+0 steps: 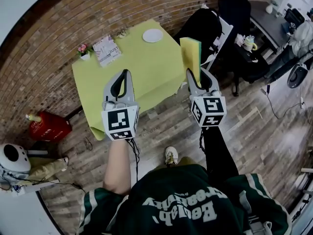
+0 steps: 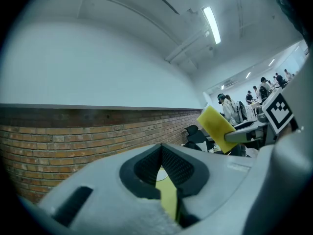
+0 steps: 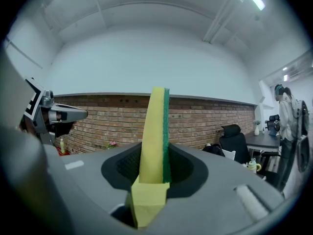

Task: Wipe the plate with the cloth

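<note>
Right gripper (image 3: 154, 166): jaws clamped on the yellow-and-green sponge (image 3: 155, 126), which I hold upright. Left gripper (image 2: 164, 154): jaws pressed together, nothing between. White plate (image 1: 152, 35): near the far edge of the yellow-green table (image 1: 146, 65), well apart from the sponge.

Beyond the fingers (image 1: 129, 84) of my left gripper (image 1: 126, 73), a booklet (image 1: 106, 49) seems to read "JUST". The white print on my shirt (image 1: 181, 210) I cannot read.
</note>
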A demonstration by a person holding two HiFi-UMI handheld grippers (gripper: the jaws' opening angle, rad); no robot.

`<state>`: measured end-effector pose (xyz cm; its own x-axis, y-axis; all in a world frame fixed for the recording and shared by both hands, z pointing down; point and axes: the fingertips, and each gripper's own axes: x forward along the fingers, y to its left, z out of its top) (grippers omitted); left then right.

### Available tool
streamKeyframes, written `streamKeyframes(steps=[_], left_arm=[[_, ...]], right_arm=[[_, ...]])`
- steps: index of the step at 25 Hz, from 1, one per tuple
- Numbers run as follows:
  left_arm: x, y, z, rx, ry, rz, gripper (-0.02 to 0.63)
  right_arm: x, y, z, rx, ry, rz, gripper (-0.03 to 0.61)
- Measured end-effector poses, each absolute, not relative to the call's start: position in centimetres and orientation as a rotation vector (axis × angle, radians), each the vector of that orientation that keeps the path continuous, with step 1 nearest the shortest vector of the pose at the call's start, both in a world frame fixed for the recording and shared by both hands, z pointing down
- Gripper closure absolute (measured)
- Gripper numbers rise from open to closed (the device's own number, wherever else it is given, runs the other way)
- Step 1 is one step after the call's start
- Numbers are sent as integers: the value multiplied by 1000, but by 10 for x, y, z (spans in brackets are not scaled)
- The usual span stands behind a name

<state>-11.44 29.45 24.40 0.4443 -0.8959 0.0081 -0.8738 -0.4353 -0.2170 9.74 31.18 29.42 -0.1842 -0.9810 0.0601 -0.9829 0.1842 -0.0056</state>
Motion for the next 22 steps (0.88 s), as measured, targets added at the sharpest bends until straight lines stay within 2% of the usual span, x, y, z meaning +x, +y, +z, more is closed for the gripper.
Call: streamKeyframes(steps=[11, 22], left_arm=[[-85, 258, 234, -2485, 1523, -209, 606], [-94, 200, 235, -2460, 1541, -192, 606]], right_arm=[[115, 274, 288, 1975, -2428, 65, 440], [105, 211, 286, 1950, -2442, 26, 441]])
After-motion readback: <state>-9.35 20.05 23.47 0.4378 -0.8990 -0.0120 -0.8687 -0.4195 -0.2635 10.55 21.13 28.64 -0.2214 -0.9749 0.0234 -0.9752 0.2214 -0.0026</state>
